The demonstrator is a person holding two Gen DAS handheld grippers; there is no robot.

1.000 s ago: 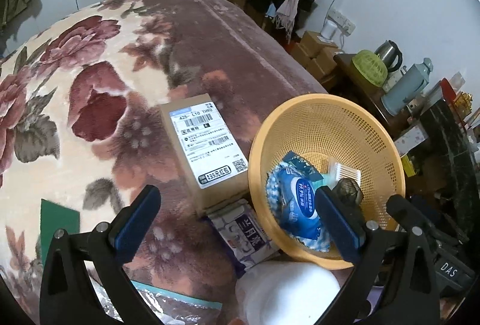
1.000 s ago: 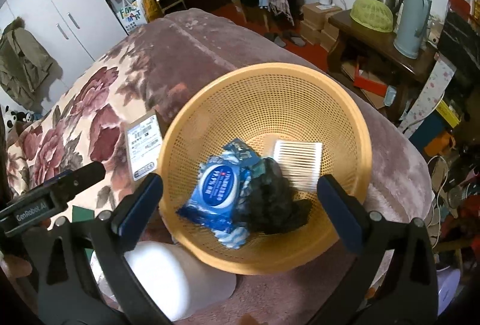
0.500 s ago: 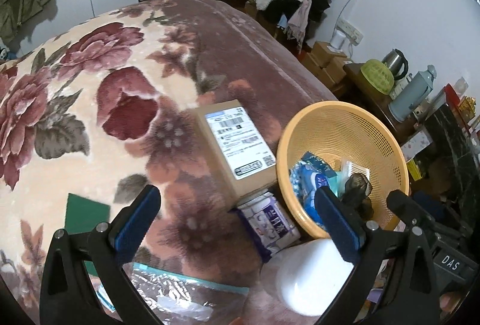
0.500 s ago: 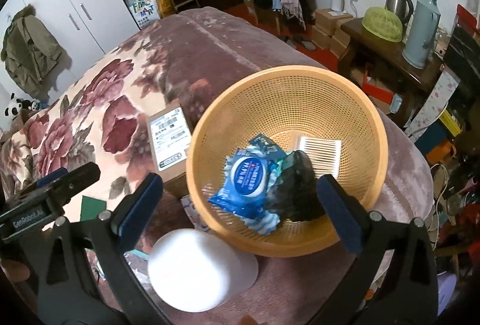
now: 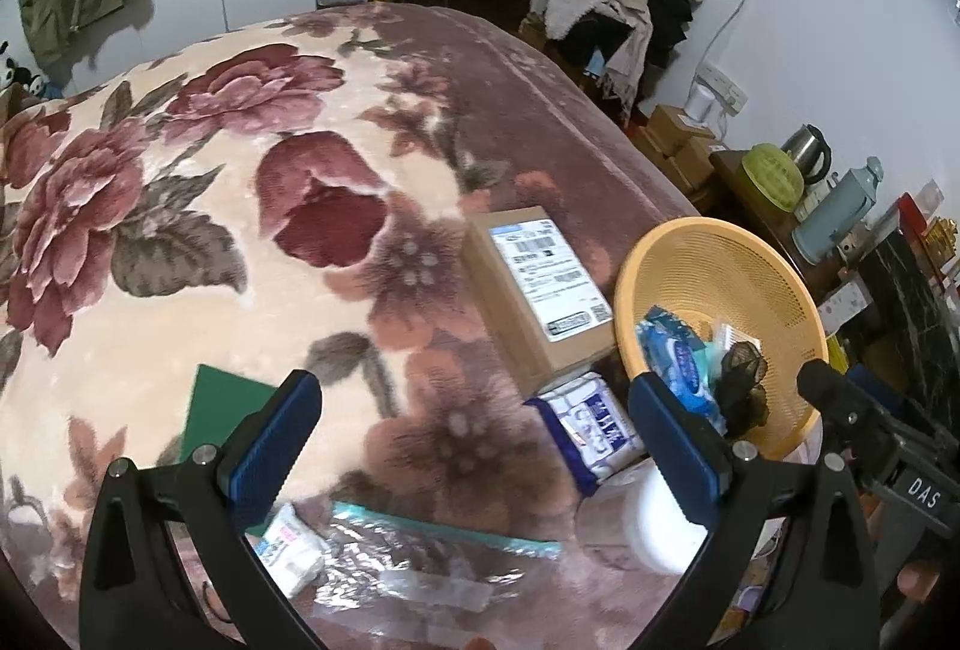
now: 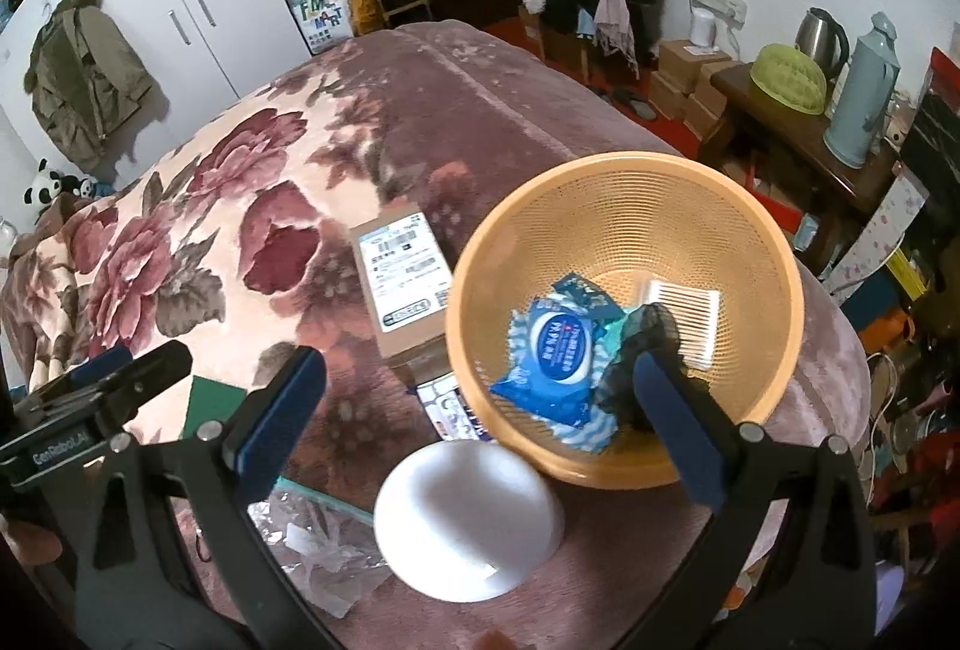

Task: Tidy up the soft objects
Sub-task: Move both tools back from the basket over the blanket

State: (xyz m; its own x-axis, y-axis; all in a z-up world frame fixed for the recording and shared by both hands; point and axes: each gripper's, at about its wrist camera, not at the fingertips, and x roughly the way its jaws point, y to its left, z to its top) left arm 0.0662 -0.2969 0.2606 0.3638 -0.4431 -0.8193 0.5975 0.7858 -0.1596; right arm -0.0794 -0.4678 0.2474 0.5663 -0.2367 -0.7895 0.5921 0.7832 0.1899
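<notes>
An orange mesh basket sits on the floral blanket. It holds a blue wipes pack, a black mesh item and a white comb-like pack. A tissue pack lies beside the basket. A white round object, a clear plastic bag and a small white pack lie near me. My left gripper is open and empty above the blanket. My right gripper is open and empty above the basket's near rim.
A cardboard parcel lies left of the basket. A green flat card lies on the blanket. The bed edge falls off to the right toward a side table with kettle and thermos.
Both grippers have pulled back and up from the basket. The basket now looks smaller and further off. The plastic bag and small white pack have come into the left view.
</notes>
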